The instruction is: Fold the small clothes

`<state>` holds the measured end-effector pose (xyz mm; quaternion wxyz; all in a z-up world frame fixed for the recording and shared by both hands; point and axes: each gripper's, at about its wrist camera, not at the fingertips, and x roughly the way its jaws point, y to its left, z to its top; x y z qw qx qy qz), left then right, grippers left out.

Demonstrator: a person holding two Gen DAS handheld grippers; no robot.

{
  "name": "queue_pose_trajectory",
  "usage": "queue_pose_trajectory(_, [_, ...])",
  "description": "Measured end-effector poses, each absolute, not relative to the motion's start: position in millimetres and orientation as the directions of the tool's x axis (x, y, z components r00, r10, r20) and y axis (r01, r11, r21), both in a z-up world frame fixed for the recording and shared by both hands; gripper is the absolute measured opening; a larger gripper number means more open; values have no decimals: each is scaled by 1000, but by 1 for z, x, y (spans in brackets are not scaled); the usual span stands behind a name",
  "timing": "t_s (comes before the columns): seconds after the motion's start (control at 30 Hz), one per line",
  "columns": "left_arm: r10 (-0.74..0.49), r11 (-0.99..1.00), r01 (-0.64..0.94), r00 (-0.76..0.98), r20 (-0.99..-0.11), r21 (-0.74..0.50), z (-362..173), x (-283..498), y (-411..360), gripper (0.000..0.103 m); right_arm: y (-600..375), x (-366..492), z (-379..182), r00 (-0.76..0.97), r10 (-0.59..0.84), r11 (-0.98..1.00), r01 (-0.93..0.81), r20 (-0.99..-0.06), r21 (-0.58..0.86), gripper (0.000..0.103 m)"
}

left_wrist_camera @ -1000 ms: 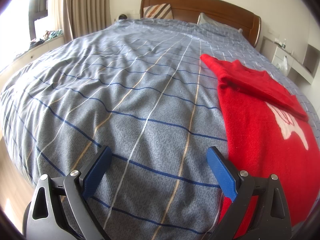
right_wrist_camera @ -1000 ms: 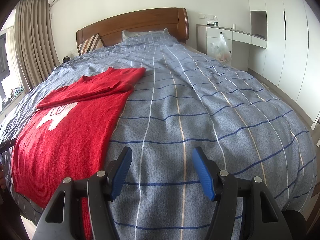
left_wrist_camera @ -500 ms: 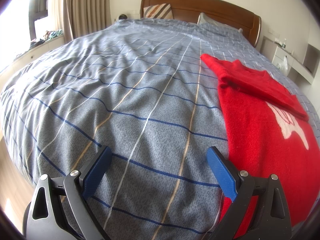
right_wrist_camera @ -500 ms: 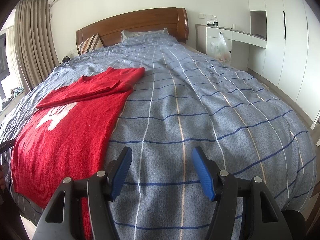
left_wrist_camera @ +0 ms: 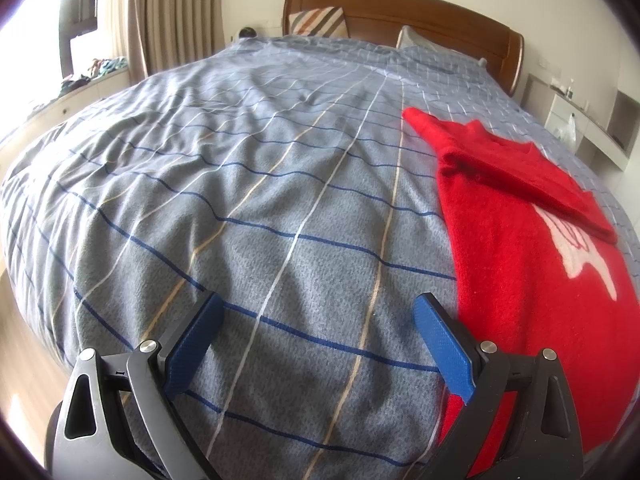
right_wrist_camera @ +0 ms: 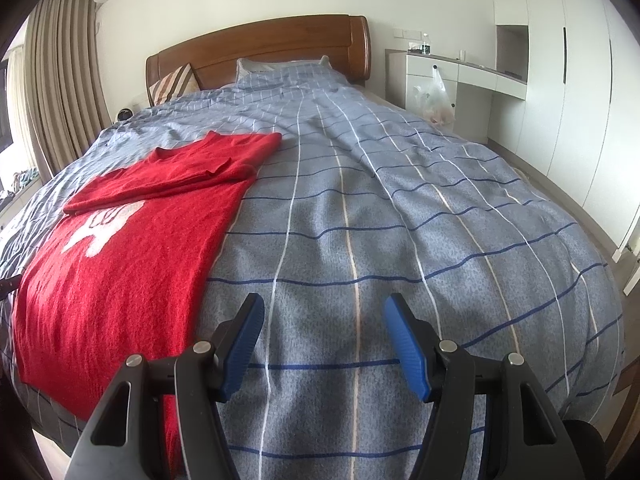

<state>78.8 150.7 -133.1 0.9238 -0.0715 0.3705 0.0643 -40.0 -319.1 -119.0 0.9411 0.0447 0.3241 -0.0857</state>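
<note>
a red sweater (right_wrist_camera: 120,264) lies flat on the bed (right_wrist_camera: 400,220), its top part folded down over the body so a band of doubled fabric crosses near the collar end, part of a white motif showing below that fold. in the left wrist view the same red sweater (left_wrist_camera: 532,280) fills the right side of the blue-grey checked cover, its lower hem reaching the near edge of the bed.

the left gripper (left_wrist_camera: 320,324) hangs above the cover just beside the sweater's edge, its blue pads (left_wrist_camera: 440,348) spread wide with nothing between them. the right gripper (right_wrist_camera: 324,320) hangs over bare cover on the sweater's other side, jaws likewise wide apart and holding nothing.

beyond stand a wooden headboard (right_wrist_camera: 260,52), a striped pillow (right_wrist_camera: 176,84), beige curtains (right_wrist_camera: 56,92) and white cabinets (right_wrist_camera: 560,80) with a plastic bag (right_wrist_camera: 434,96) hanging.
</note>
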Motion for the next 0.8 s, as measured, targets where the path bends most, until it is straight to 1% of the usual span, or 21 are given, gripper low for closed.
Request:
queue_pose_trajectory(0.4, [64, 981, -172, 717, -694, -88, -133, 79, 154, 97, -319, -39, -121, 771, -132, 981, 190, -623, 27, 63])
queue_pose_trajectory(0.6, [53, 978, -175, 739, -672, -115, -129, 70, 157, 97, -316, -43, -119, 778, -135, 983, 183, -613, 16, 63])
queue_pose_trajectory(0.8, [68, 981, -175, 730, -680, -89, -130, 70, 152, 98, -315, -46, -117, 784, -121, 985, 171, -608, 25, 63])
